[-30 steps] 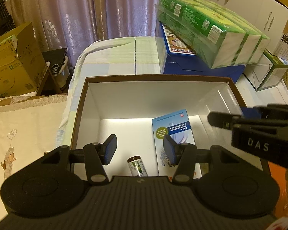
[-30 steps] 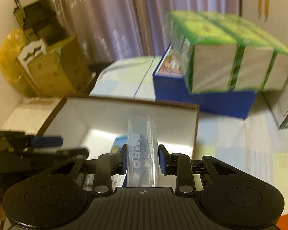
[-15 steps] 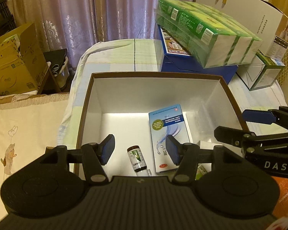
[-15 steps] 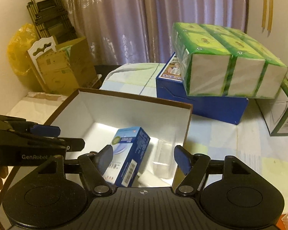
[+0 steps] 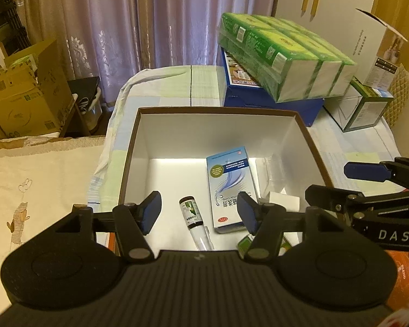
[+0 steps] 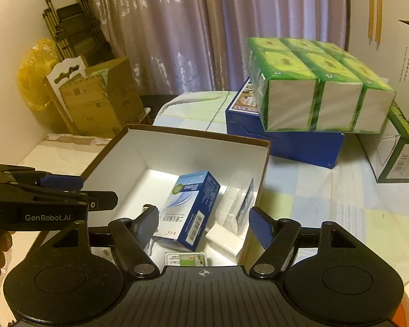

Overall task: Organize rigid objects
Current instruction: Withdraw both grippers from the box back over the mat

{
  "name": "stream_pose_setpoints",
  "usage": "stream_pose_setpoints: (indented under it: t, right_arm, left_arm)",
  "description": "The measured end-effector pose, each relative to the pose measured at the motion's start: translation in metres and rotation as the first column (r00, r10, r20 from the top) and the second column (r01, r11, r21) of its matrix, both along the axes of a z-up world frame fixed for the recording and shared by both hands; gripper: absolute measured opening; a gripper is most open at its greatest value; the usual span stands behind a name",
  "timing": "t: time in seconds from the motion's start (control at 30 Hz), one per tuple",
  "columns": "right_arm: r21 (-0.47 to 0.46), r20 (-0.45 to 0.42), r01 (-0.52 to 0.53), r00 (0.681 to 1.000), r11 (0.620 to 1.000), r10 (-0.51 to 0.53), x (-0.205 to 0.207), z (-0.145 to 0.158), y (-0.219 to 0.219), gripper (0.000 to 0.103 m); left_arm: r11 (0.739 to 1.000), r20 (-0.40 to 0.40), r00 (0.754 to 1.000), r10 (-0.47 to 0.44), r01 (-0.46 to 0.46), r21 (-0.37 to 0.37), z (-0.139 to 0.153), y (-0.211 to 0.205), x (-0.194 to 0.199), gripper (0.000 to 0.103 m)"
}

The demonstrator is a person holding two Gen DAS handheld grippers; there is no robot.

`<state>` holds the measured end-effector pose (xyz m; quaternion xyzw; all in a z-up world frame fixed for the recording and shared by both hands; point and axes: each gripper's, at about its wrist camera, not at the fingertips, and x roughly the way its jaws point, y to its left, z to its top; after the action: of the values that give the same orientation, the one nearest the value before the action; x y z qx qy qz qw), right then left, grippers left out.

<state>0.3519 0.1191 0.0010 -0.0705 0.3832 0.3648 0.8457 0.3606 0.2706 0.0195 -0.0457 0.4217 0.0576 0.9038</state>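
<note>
A long lilac curtain [image 5: 128, 24] with a pale woven pattern covers the back of the room, with a cream wardrobe door [image 5: 324, 2] to its right. Below them stands a table under a pastel checked cloth [image 6: 338, 199], and beside its left edge a lower surface draped in a cream embroidered cloth [image 5: 27, 179]. In the left corner sit brown cardboard boxes [image 6: 95, 100], a yellow plastic bag [image 6: 31, 79] and a folded black trolley [image 6: 68, 30].

At the back of the table a wrapped pack of green tissue boxes [image 6: 316, 90] lies on a flat blue carton [image 6: 291, 141]; a green-edged box [image 5: 365, 109] sits to its right, with a tall white carton [image 5: 373, 43] behind it.

Nearer stands an open box with a brown rim [image 5: 218, 111] and white inside. In it lie a blue-and-white medicine carton [image 5: 230, 185], a clear plastic case [image 6: 237, 204] leaning at the right wall, a white block [image 5: 283, 201] just beside it, a small dark-capped bottle [image 5: 191, 212] lying flat left of the carton, and a green-printed packet [image 6: 186, 260] at the near edge.

The left gripper [image 5: 199, 212] hangs over the near side of the box, its jaws spread wide and holding nothing. The right gripper [image 6: 204, 223] hovers over the box's right near corner, equally wide and empty.
</note>
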Motion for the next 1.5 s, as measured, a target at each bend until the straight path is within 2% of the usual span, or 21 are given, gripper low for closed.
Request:
stream_pose_setpoints:
  t: [0.4,0.77,1.07,1.5]
  right_arm:
    - [0.046,-0.017,0.001,1.0,0.999,-0.001,-0.029,0.018,-0.026,0.071]
    - [0.057,-0.036,-0.007,0.999,0.998,0.009,-0.059,0.025,-0.058,0.071]
    - [0.052,-0.063,-0.019,0.998,0.998,0.023,-0.082,0.023,-0.091,0.071]
    - [0.042,-0.096,-0.047,0.994,0.998,0.051,-0.102,0.017,-0.151,0.071]
  left_arm:
    - [1.0,0.058,0.998,0.002,-0.003,0.004,0.025,-0.019,-0.043,0.058]
    - [1.0,0.068,0.998,-0.009,0.009,-0.001,0.035,-0.051,-0.084,0.058]
    - [1.0,0.071,0.997,0.001,0.0,-0.016,0.033,-0.081,-0.118,0.058]
    - [0.999,0.035,0.999,0.0,0.002,-0.046,0.023,-0.136,-0.151,0.058]
